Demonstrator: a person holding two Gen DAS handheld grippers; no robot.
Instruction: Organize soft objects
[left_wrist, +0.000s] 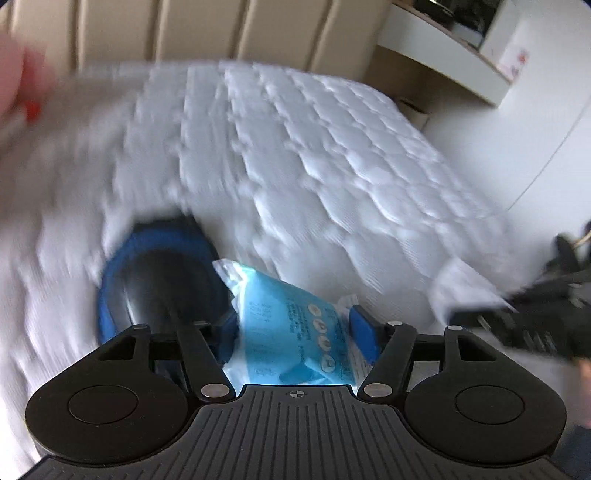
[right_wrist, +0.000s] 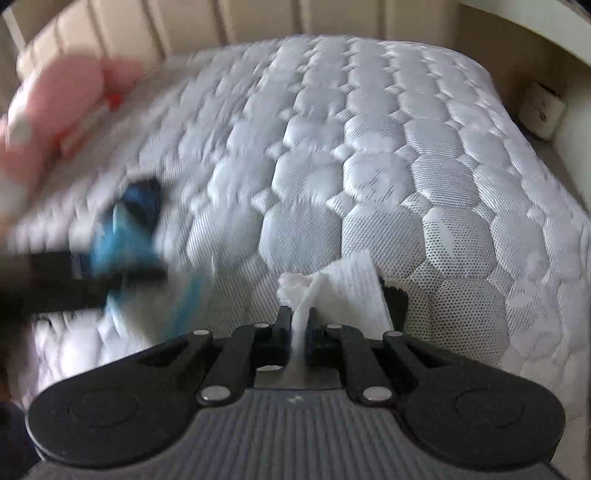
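Blue packet (left_wrist: 291, 325) between pads, bare quilted mattress (left_wrist: 332, 166) beyond.

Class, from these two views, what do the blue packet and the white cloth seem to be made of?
Blue packet: apparently thin glossy plastic film, given its shine, crinkled sealed end and printed icons.
White cloth: probably a matte woven or paper-like towel; fine ribbed texture, limp folds where it is pinched.

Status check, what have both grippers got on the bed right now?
Left gripper shut on blue tissue pack. Right gripper shut on white cloth. Blue-rimmed slipper beside the pack, on the mattress.
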